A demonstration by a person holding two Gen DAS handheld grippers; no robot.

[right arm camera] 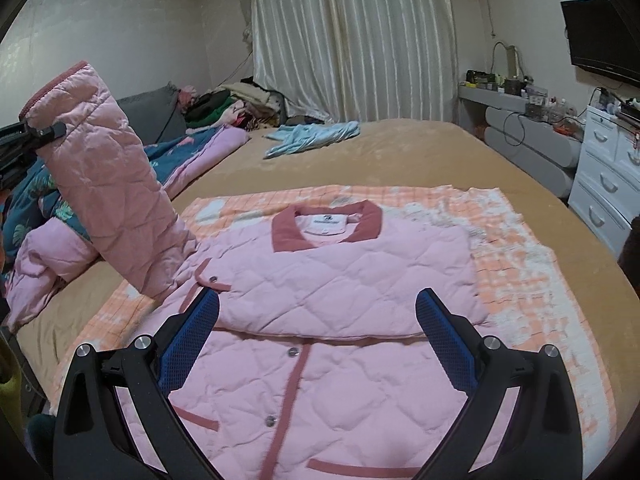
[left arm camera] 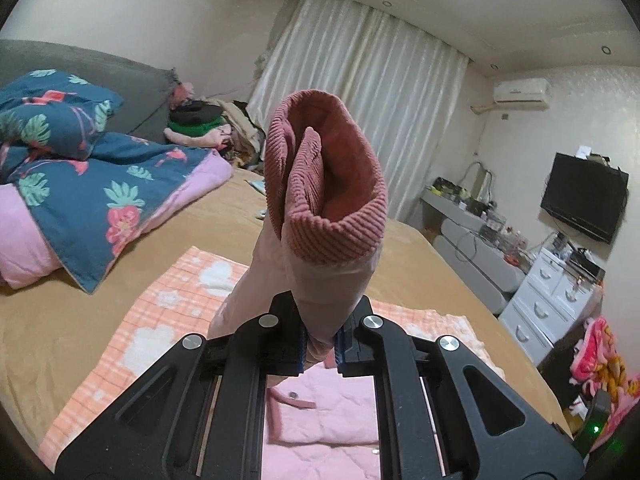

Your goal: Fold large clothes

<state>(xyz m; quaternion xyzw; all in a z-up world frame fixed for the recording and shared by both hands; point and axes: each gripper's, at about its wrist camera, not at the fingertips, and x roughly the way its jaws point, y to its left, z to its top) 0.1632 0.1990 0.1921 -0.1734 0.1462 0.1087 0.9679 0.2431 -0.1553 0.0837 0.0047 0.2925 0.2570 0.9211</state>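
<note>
A home bedroom: a wide bed [right arm camera: 400, 152], curtains [right arm camera: 352, 40], a drawer chest [right arm camera: 604, 176], a wall television [right arm camera: 600, 36].

Left gripper [left arm camera: 320, 350]: matte black plastic frame, angular linkage arms with triangular cut-outs, four round silver bolt heads across the top of the links. Blue ribbed pads on the inner faces of the fingers [left arm camera: 301, 354], thin edge visible only. Two pale metal rails run back under the frame. Small green light glowing on a dark housing at the lower right edge of the left wrist view. Right gripper [right arm camera: 318, 332]: same black frame, same slotted cut-outs in the arms, two silver bolt heads each side. Its fingers [right arm camera: 444, 344] carry broad blue pads with a fine mesh texture. No cables, no printed markings readable. No hand or sleeve visible.
</note>
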